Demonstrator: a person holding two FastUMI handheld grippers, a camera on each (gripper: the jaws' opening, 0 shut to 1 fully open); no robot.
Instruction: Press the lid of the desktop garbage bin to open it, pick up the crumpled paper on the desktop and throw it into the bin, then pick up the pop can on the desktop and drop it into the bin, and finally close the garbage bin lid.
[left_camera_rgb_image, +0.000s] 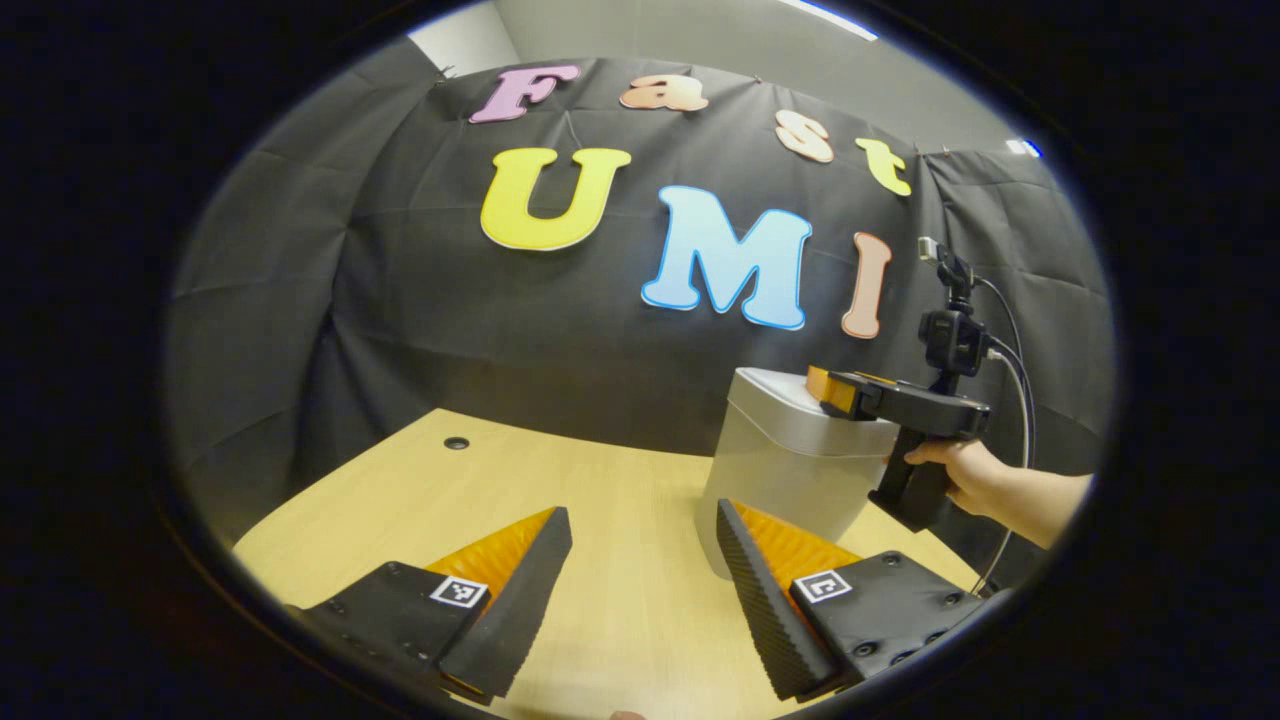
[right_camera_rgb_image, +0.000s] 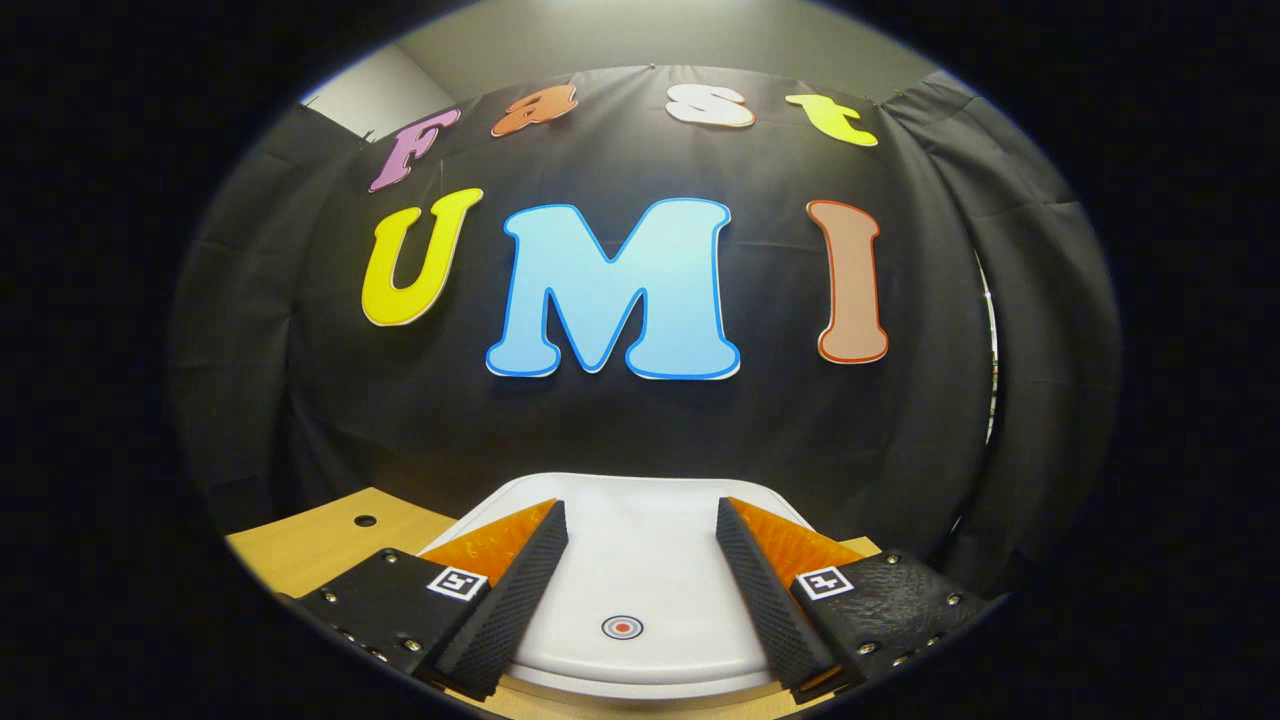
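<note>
1. Pale wooden desktop (left_camera_rgb_image: 620, 480) runs to a black cloth wall; the garbage bin (left_camera_rgb_image: 790, 470) stands at 3 o'clock in the left gripper view.
2. Its lid (right_camera_rgb_image: 640, 560) looks closed, smooth, rigid plastic with a target dot (right_camera_rgb_image: 621, 627) at 6 o'clock; press there, not grip.
3. The right gripper (right_camera_rgb_image: 640, 560) hovers over the lid, jaws wide.
4. The left gripper (left_camera_rgb_image: 640, 570) is low over the desktop, jaws wide, empty.

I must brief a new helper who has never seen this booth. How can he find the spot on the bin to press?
Start at the wooden table before the black cloth wall, where a pale bin stands. Its flat white lid is shut, and the right gripper hovers open above it. The spot is a small round target mark near the lid's front edge, the lid's one marking.
</note>
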